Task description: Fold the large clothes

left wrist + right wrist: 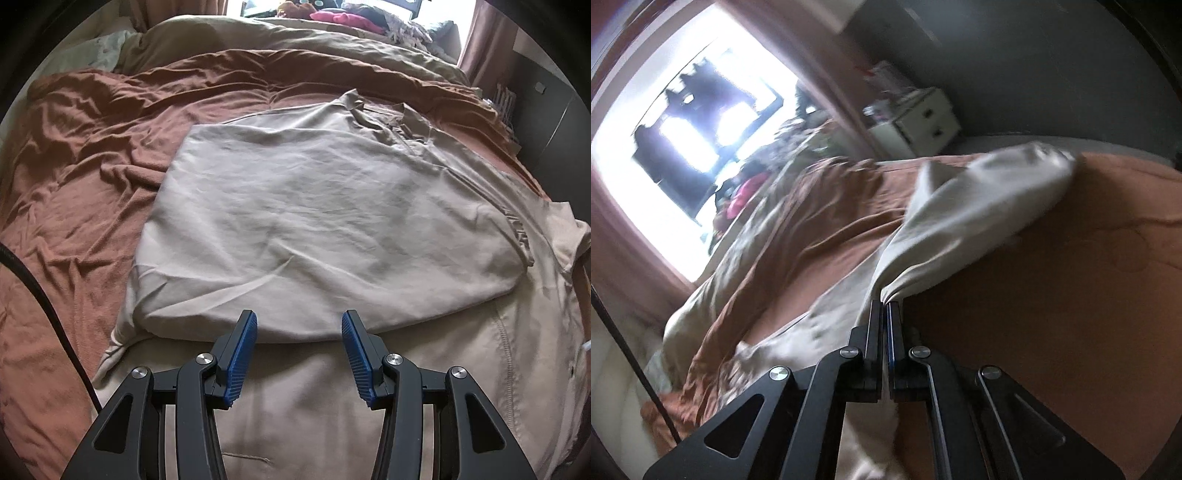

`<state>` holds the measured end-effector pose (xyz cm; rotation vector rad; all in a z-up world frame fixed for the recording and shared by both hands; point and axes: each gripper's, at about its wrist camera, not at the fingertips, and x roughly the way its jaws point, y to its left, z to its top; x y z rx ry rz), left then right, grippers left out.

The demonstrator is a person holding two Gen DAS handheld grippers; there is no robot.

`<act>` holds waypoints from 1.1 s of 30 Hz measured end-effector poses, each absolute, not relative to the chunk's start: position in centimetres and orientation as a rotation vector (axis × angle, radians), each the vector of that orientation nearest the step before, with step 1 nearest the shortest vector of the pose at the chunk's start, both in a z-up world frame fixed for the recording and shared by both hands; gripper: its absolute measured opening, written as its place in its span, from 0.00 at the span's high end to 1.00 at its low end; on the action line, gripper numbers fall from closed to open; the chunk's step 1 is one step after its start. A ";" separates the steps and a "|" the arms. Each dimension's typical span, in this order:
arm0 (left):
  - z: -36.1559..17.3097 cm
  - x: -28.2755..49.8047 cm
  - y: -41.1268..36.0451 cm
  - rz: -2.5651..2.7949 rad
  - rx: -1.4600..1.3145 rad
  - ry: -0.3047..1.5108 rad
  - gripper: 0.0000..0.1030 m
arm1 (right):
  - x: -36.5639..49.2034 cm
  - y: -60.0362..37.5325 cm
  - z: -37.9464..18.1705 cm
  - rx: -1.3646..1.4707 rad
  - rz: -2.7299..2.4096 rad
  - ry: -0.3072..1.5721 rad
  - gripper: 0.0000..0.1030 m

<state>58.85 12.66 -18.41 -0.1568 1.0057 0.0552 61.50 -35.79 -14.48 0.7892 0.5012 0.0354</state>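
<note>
The large beige cotton garment (314, 206) lies spread on the rust-brown quilted bedspread (74, 177), one broad half folded back over the rest so that a pale, creased panel faces up, with the collar and placket at the end farther from the left gripper (299, 326). That gripper, black with blue ribbed pads (242, 360), hangs just above the garment's near folded edge, its jaws standing partly apart with nothing between them — the cloth lies beneath, untouched. In the right wrist view, which is blurred and tilted, the right gripper (885, 304) has its jaws pressed together on a bunched fold of the same beige cloth (960, 229), and the fabric rises from the pinch in a taut, twisted sweep above the bedspread. Beyond the bedspread sits an olive-tan duvet (295, 40), and past that a heap of pink and dark clothes (347, 16) under a bright window (665, 122). A small white drawer unit (923, 118) stands beside the bedspread's far edge.
</note>
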 end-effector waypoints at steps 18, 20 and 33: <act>-17.3 59.1 9.6 0.000 -0.195 0.992 0.51 | 61.6 -24.7 -13.0 0.561 0.330 0.696 1.00; -17.3 59.2 9.0 -0.004 -0.200 0.994 0.51 | 62.2 -23.3 -13.4 0.559 0.366 0.724 1.00; -15.3 59.0 5.0 -0.060 -0.208 0.947 0.30 | 58.0 -32.0 -16.2 0.862 0.160 0.673 0.21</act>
